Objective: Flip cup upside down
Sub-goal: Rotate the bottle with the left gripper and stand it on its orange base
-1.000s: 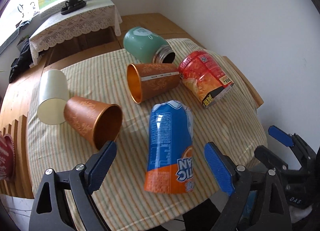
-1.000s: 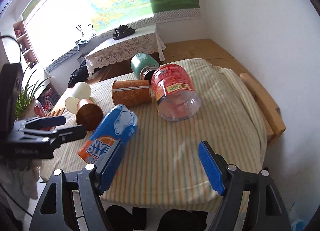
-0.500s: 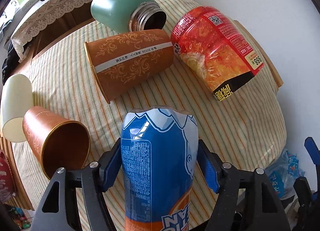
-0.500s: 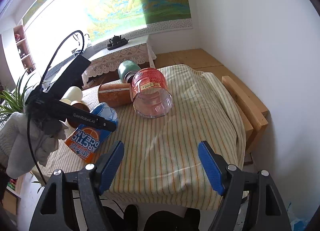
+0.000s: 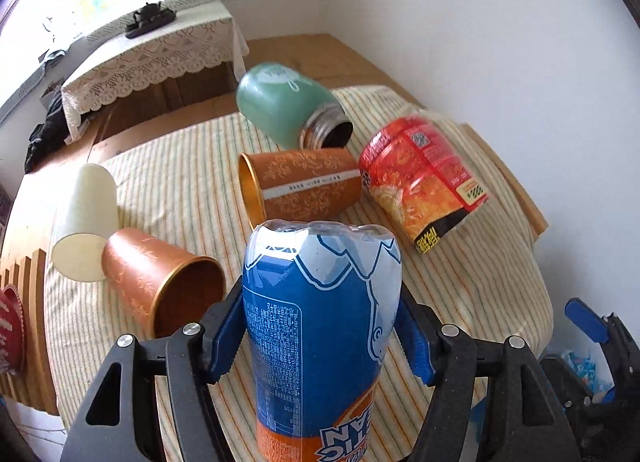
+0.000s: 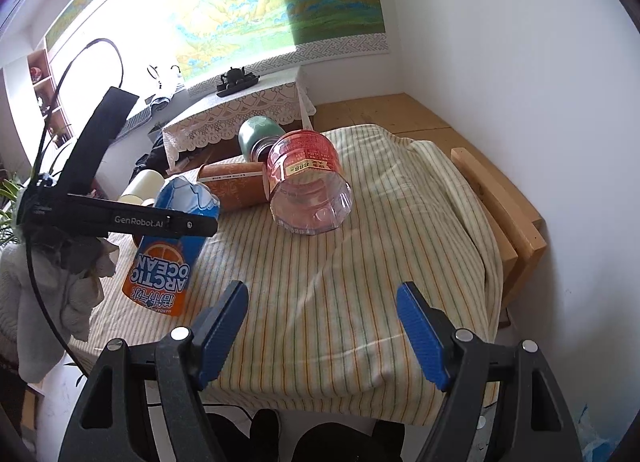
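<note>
The left gripper (image 5: 322, 332) has its blue pads pressed against both sides of the tall blue-and-orange plastic "Arctic Ocean" cup (image 5: 320, 338), which is tilted above the near left edge of the striped-cloth table (image 6: 360, 282); whether its lower end touches the cloth cannot be told. The right gripper (image 6: 322, 336) hangs wide open and empty off the table's near edge. Towards the far edge lie a patterned orange paper cup (image 5: 304, 187), touching a red clear-plastic noodle tub (image 5: 424, 181) and a green metal flask (image 5: 288, 105), while another orange paper cup (image 5: 160, 282) and a cream paper cup (image 5: 86, 217) lie touching near the left edge.
</note>
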Demonstrator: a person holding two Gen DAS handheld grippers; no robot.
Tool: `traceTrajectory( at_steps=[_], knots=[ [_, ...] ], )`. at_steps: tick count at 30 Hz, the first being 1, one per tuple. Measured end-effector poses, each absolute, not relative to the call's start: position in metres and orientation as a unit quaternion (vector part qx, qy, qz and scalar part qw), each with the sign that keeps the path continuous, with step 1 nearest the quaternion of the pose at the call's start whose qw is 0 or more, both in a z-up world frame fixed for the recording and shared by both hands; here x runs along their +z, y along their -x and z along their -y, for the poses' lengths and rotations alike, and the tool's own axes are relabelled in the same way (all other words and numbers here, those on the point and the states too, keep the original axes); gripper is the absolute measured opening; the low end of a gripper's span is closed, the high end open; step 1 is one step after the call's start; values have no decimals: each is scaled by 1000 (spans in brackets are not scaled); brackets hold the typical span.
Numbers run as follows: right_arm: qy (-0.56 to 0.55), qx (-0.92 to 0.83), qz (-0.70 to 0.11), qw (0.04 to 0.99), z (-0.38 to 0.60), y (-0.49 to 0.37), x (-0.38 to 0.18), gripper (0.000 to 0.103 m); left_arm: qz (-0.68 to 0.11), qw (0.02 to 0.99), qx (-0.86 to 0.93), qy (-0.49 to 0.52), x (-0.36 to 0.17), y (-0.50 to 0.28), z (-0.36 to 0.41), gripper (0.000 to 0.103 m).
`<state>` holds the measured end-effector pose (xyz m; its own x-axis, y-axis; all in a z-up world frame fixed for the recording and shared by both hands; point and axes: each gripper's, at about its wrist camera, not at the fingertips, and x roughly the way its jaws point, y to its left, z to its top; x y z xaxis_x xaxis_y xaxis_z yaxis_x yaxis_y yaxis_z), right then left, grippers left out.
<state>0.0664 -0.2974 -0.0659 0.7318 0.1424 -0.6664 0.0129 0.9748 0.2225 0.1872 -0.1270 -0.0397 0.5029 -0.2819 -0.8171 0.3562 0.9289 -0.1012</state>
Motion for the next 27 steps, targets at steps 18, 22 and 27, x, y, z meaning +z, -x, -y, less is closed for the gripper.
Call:
traceTrajectory(
  at_steps=[18,22,27],
  knots=[
    [-85,36,-355,930,276,-78,-69,73,-271,952,-142,28,-35,-138,93,71],
    [-80,32,-353,932,275,-77,-68,73,-266,953,-145,26,-41,-142,98,71],
    [-78,29,-348,934,275,-75,-66,73,-254,956,-146,26,-42,-132,95,71]
  ],
)
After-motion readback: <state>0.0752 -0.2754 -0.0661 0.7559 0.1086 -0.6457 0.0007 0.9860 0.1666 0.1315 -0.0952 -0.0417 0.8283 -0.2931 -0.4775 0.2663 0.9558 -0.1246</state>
